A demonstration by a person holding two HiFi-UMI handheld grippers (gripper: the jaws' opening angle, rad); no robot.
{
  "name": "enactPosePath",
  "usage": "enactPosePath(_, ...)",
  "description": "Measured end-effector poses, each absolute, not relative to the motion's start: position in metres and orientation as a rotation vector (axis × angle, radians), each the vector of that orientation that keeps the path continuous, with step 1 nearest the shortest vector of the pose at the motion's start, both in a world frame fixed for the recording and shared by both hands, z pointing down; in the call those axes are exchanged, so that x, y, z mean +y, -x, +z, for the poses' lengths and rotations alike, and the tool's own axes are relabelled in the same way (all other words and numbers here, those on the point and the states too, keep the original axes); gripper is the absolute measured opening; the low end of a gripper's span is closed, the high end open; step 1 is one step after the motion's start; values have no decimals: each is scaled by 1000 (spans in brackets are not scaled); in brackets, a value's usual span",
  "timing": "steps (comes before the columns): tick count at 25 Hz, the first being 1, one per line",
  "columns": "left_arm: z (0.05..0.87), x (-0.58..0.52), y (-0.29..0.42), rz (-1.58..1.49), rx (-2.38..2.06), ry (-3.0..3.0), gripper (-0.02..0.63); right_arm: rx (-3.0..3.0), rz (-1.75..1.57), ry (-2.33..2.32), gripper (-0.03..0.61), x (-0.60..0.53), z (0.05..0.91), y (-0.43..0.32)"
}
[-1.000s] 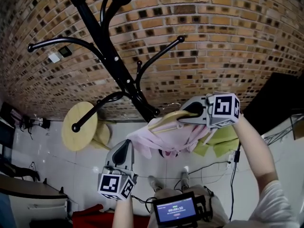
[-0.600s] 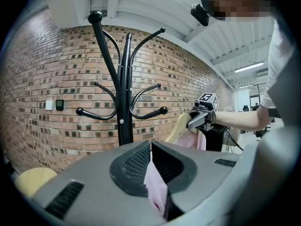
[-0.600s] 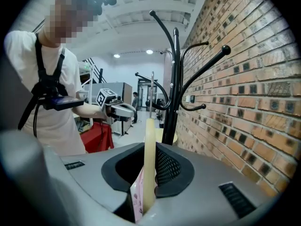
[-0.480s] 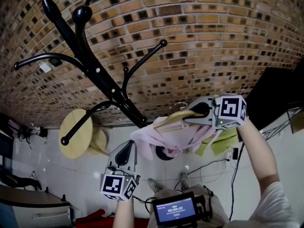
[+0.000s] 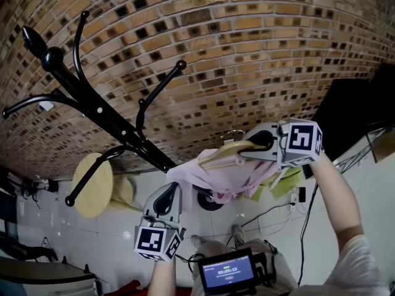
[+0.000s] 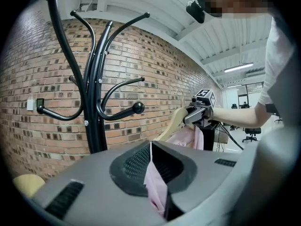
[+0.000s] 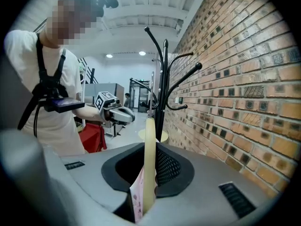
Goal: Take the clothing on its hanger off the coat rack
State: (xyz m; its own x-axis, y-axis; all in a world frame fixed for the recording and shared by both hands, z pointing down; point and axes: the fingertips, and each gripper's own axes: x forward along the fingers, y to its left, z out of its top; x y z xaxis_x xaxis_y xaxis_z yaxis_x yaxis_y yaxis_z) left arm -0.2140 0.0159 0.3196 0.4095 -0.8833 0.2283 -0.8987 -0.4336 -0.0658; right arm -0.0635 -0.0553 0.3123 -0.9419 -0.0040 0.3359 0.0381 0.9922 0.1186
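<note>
A pink garment (image 5: 216,177) hangs on a pale wooden hanger (image 5: 225,152), held in the air to the right of the black coat rack (image 5: 111,119). The hanger's metal hook (image 5: 234,133) is free of the rack's arms. My right gripper (image 5: 250,145) is shut on one end of the hanger (image 7: 149,159), with a bit of pink cloth pinched beside it. Lower down, my left gripper (image 5: 166,199) is shut on a fold of the pink garment (image 6: 155,187). The left gripper view shows the rack (image 6: 94,102) at left and the hanger (image 6: 174,121) beyond.
A brick wall (image 5: 247,54) runs behind the rack. A round pale wooden stool (image 5: 92,184) stands near the rack's foot. Yellow-green cloth (image 5: 290,180) and cables (image 5: 271,214) lie on the floor at right. A screen (image 5: 229,271) sits on the person's chest.
Both grippers have carried the hanger and garment to the right, away from the rack. The rack has slid toward the left of the head view, and the gap to it has widened.
</note>
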Motion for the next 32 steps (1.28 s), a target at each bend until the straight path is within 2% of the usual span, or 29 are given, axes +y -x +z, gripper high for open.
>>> enactPosePath(32, 331, -40, 83, 395, -1074, -2884, 21, -2739, -90, -564, 41, -71, 303, -57)
